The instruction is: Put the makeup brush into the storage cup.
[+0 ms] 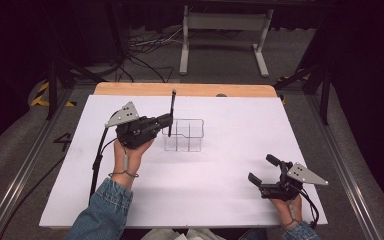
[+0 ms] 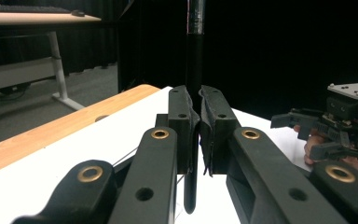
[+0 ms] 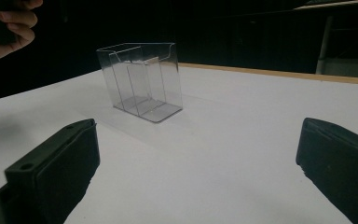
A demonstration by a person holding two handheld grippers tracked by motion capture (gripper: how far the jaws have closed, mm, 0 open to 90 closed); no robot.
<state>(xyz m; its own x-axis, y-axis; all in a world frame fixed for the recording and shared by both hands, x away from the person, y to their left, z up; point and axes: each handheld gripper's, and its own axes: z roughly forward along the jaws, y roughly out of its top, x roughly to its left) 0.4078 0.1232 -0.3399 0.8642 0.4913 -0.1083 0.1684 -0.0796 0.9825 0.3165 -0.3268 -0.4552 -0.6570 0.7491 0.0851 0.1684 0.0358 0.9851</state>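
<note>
a slim black stick-shaped pen (image 1: 172, 113) is clamped upright in the left gripper (image 1: 166, 121), just beside the clear plastic compartmented holder (image 1: 184, 135) at the table's middle. the right gripper (image 1: 263, 174) is held released, well apart. the light holder could be knocked over if the pen's tip is caught on its rim. a white sheet (image 1: 220, 190) is laid over the wooden table (image 1: 190, 90); the room behind is dark.

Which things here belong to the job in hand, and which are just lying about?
In the job: left gripper, its fingers shut on an upright black pen; clear divided holder.
Idle: right gripper, open; white table.
</note>
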